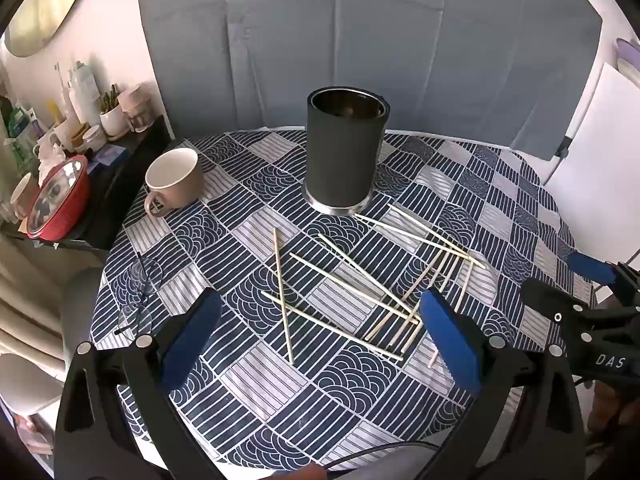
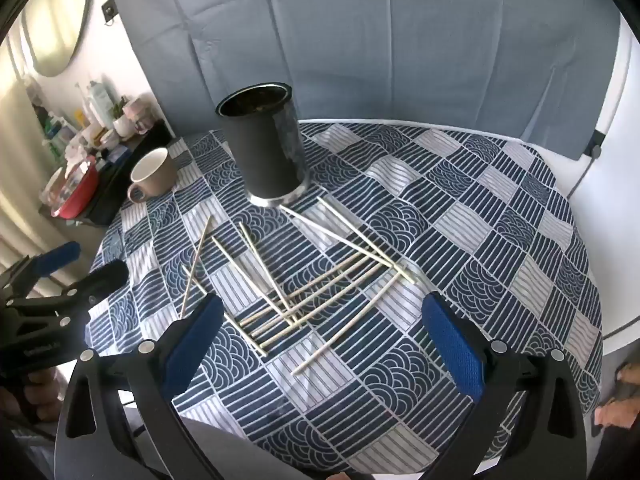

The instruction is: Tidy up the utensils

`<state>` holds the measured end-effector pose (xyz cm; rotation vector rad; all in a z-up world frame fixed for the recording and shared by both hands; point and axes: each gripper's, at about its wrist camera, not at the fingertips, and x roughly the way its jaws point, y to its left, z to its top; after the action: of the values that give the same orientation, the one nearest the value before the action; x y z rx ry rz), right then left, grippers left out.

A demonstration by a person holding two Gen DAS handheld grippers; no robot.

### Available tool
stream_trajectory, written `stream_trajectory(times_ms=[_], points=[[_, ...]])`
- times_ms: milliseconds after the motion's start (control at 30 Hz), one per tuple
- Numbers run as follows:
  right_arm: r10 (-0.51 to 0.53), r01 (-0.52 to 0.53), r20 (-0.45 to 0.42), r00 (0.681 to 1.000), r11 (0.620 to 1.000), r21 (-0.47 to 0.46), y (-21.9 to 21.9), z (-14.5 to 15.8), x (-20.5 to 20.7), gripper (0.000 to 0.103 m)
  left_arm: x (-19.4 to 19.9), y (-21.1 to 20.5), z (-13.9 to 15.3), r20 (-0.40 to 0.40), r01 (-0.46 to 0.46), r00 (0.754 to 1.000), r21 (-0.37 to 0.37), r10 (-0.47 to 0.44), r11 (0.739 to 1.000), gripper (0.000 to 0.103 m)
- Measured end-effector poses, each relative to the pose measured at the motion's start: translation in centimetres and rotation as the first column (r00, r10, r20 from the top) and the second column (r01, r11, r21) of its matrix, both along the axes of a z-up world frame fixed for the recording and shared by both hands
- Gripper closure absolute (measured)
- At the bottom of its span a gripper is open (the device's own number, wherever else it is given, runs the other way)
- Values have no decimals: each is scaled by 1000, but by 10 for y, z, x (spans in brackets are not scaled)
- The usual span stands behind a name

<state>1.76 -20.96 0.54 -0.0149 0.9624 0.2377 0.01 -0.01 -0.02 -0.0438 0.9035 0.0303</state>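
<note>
A tall black cylinder holder [image 1: 344, 152] stands upright on the round counter [image 1: 520, 200], which is covered with a blue and white patterned cloth. Everything else can be placed from that holder. The chopsticks [image 1: 348, 288] lie scattered flat on the cloth just in front of it, on the side nearer the person, crossing each other in a loose heap; two of them reach almost to the holder's metal base. A beige mug [image 1: 176, 182] sits to the left of the holder, near the counter's edge, handle toward the person. A pair of glasses [image 1: 138, 296] lies further forward on that left side.

The left gripper [image 1: 320, 340] hovers above the near part of the heap, its blue pads spread wide with nothing between them. The right gripper [image 2: 322, 340] hangs over the same heap from the right, its jaws likewise spread wide and empty. Both point steeply down toward the cloth. Behind the holder hangs a grey-blue fabric backdrop [image 1: 360, 40].
</note>
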Motion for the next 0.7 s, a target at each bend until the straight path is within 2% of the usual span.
stream_trajectory(times_ms=[700], points=[[-5,5,-6,1000,1000,11,-1,-2,0,8,0,4,-4,-16,-2,1000,-7,2,1000,6]])
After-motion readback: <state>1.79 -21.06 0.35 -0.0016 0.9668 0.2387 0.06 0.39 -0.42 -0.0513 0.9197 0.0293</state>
